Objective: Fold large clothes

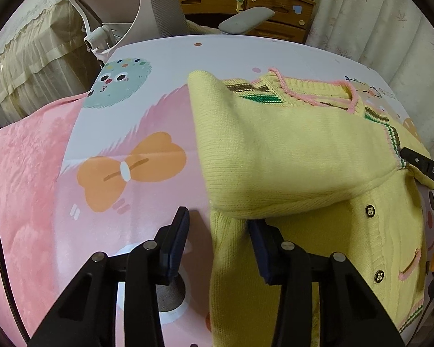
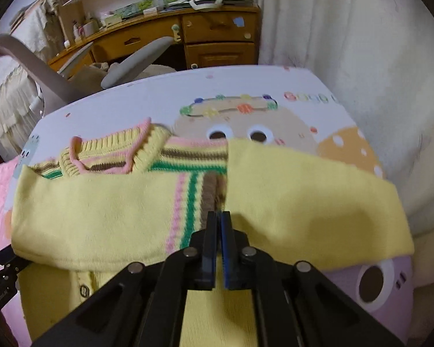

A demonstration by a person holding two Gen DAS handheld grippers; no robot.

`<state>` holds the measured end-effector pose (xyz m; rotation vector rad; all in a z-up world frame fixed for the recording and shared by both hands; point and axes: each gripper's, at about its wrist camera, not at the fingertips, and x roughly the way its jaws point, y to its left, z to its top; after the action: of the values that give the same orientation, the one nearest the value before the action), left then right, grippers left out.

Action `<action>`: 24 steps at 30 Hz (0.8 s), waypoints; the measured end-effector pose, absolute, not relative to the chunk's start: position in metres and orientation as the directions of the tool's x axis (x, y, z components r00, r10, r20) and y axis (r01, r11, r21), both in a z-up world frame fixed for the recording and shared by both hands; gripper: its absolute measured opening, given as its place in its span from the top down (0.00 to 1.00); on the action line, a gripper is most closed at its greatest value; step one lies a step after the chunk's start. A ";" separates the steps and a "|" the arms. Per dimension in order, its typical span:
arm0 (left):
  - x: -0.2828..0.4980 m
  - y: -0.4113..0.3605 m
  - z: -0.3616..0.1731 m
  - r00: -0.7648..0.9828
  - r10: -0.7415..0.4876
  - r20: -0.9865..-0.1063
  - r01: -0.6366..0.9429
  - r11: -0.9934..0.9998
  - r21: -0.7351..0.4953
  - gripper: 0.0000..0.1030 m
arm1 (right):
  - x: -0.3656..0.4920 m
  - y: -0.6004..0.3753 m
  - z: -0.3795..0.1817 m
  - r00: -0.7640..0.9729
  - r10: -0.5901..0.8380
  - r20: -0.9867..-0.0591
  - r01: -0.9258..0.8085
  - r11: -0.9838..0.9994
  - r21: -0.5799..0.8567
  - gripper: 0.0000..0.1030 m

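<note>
- While the yellow cardigan lies button-side up on the printed sheet, both sleeves are folded across its chest.
- Left sleeve runs from the shoulder fold near the collar across toward the buttons, its striped cuff beside the tip of the right gripper.
- Left gripper hangs over the cardigan's left edge, jaws partly apart; the knit edge sits between the pads, yet no pad is seen pressing on it.
- From the right wrist view, the right gripper has its jaws drawn together, tips at the meeting of the two sleeves; whether cloth is pinched there I cannot tell.
- Right sleeve crosses from the right side toward the striped cuff at centre.
- Pink blanket lies left of the sheet; a wooden desk, a grey chair and curtains stand beyond.
</note>
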<state>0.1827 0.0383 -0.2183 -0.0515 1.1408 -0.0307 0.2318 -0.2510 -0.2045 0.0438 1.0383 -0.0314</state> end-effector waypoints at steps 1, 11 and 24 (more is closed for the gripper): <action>0.183 0.039 -0.218 0.413 -0.051 -0.910 0.003 0.998 -0.055 0.60 | 0.230 -0.253 -0.204 0.502 -0.010 -0.865 0.061 0.998 0.024 0.97; 0.170 0.035 -0.166 0.428 -0.107 -0.898 0.078 0.994 -0.081 0.25 | 0.198 -0.262 -0.155 0.512 0.018 -0.859 0.149 0.983 0.110 0.97; 0.162 0.039 -0.043 0.494 -0.237 -0.836 0.211 0.966 -0.149 0.13 | 0.128 -0.216 -0.034 0.643 0.019 -0.766 0.153 0.976 0.152 0.70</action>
<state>0.1620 0.0393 -0.0435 -0.0276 1.0180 -0.2716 0.1275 -0.2162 -0.0340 0.2111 0.8713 -0.0769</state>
